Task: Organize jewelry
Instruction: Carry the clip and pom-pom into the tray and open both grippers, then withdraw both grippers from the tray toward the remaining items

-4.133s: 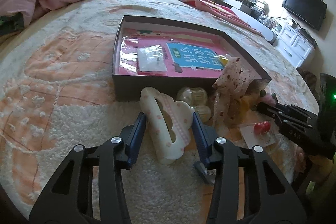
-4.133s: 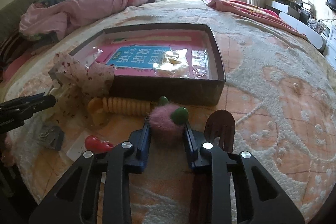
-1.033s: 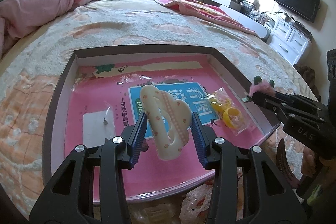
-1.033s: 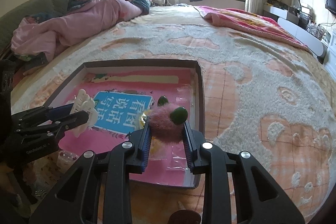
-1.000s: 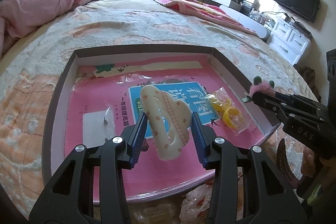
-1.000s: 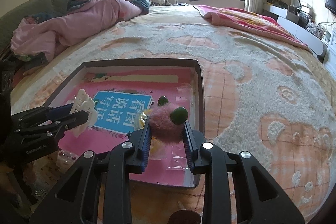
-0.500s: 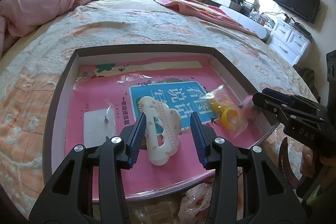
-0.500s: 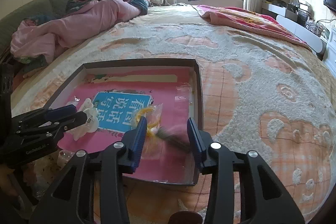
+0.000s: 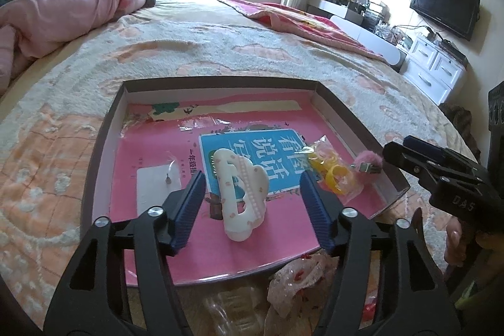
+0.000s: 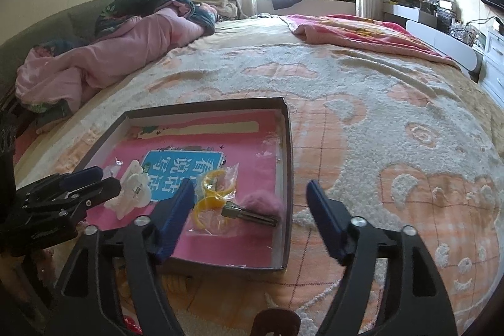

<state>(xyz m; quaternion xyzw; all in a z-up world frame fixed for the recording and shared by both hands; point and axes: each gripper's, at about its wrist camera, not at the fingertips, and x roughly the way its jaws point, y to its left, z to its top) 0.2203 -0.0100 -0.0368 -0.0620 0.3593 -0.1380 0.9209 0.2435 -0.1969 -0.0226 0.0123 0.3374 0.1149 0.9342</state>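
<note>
A shallow dark box (image 9: 104, 128) (image 10: 288, 147) with a pink printed sheet inside lies on the bed. The white cloud-shaped hair claw (image 9: 241, 192) (image 10: 130, 191) rests on the sheet, free of my left gripper (image 9: 252, 205), whose jaws are opening wide of it. The pink fluffy hair clip (image 10: 261, 205) (image 9: 368, 164) lies in the box's near right corner below my right gripper (image 10: 250, 211), whose jaws are opening with nothing between them. A clear bag of yellow hair rings (image 9: 327, 169) (image 10: 214, 194) sits beside the clip.
A small clear bag on a white card (image 9: 157, 185) lies in the box's left part. More accessories in wrappers (image 9: 293, 285) lie on the bed in front of the box. Pink bedding (image 10: 110, 59) is heaped at the far left, and a dresser and TV (image 9: 444, 5) stand at the right.
Both grippers let go over the box: the white claw dropped onto the pink sheet and the pink fluffy clip fell into the near right corner. Both pairs of jaws spread wider.
</note>
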